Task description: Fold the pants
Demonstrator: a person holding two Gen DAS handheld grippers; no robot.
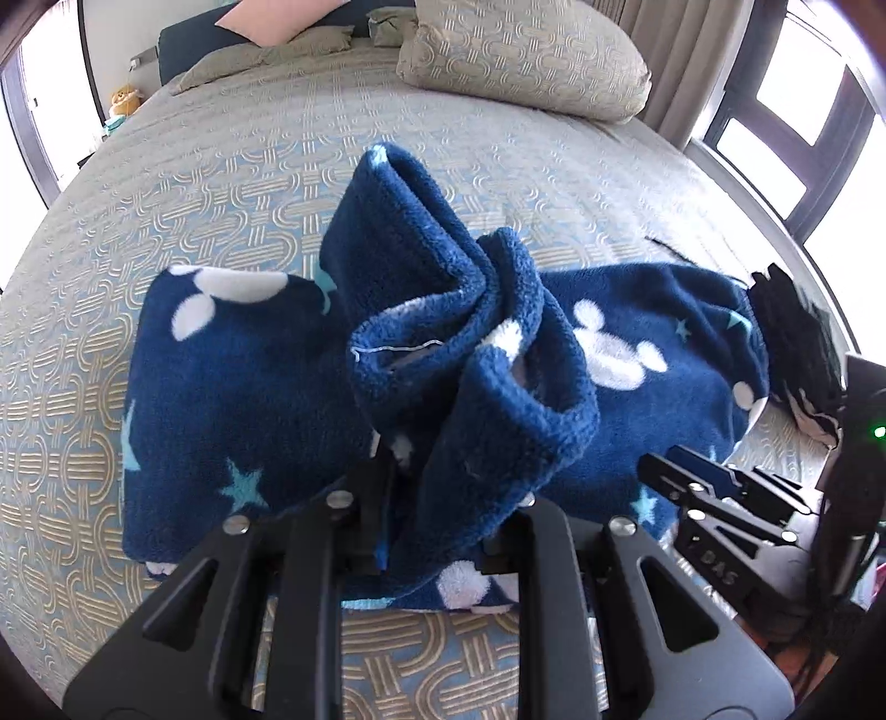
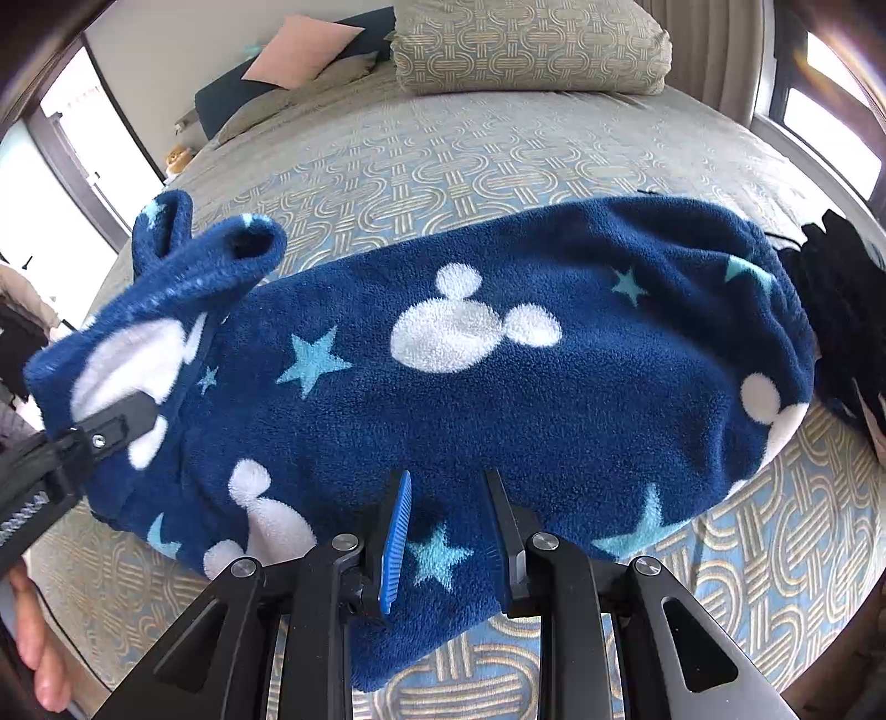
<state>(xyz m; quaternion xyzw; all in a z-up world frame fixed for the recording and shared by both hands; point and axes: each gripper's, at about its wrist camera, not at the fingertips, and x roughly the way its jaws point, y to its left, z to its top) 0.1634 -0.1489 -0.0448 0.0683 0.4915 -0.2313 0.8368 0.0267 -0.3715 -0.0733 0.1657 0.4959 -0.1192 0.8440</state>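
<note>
Navy fleece pants (image 2: pixel 498 382) with white mouse heads and pale stars lie folded lengthwise across the patterned bedspread (image 2: pixel 443 155). My left gripper (image 1: pixel 437 498) is shut on the bunched leg cuffs (image 1: pixel 470 332), which stand up in loops above its fingers. In the right wrist view that gripper (image 2: pixel 119 421) shows at the pants' left end. My right gripper (image 2: pixel 451 531) is shut on the near edge of the pants, and fleece fills the gap between its blue pad (image 2: pixel 396 543) and its black finger (image 2: pixel 504 531). In the left wrist view it (image 1: pixel 698 482) sits at the lower right.
A black garment (image 2: pixel 841 310) lies at the pants' right end, near the bed's edge. Patterned pillows (image 2: pixel 526 44) and a pink cushion (image 2: pixel 302 47) sit at the head of the bed. Windows flank both sides. A hand (image 2: pixel 39 653) shows at lower left.
</note>
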